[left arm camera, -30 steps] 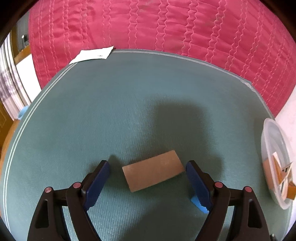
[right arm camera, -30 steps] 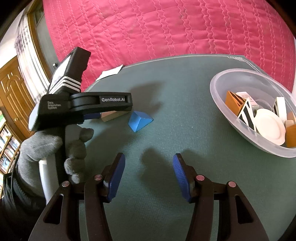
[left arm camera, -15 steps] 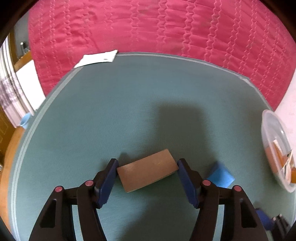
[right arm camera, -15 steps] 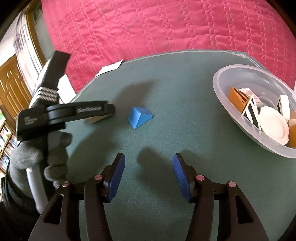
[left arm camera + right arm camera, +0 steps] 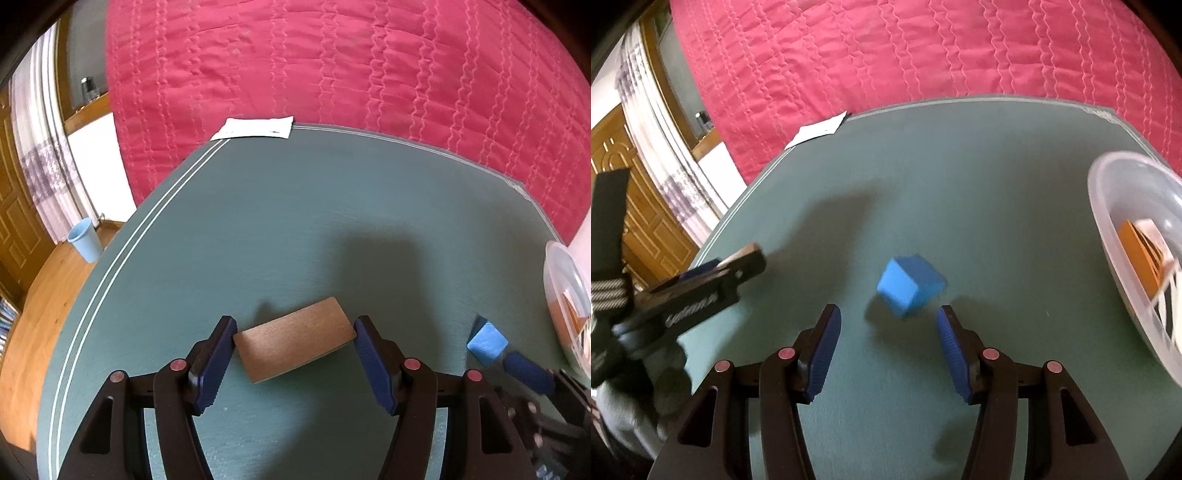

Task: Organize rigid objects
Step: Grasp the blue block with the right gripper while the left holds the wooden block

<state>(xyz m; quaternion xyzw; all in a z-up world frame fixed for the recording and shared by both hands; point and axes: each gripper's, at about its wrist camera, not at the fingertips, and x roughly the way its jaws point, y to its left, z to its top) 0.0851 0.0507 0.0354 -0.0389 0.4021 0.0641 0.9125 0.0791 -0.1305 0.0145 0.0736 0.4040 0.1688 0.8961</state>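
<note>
A flat brown wooden block (image 5: 295, 338) lies crosswise between the blue pads of my left gripper (image 5: 294, 332), which is shut on its two short ends just above the green table mat (image 5: 277, 221). A blue block (image 5: 910, 286) rests on the mat right in front of my right gripper (image 5: 888, 311). That gripper is open, its pads apart from the block. From the left wrist the blue block (image 5: 487, 343) shows at the right, with a right fingertip (image 5: 528, 373) beside it. The left gripper's body (image 5: 701, 295) is seen at the right wrist view's left edge.
A clear plastic bowl (image 5: 1108, 206) holding several wooden pieces stands at the mat's right side, also at the left view's edge as the bowl (image 5: 557, 273). A white paper slip (image 5: 255, 128) lies at the far edge. A red quilt (image 5: 332, 74) is behind, and a light blue cup (image 5: 85, 240) on the floor.
The left jaws closed onto the wooden block and carry it leftward. The right gripper moved toward the blue block, which now sits just ahead of its fingertips.
</note>
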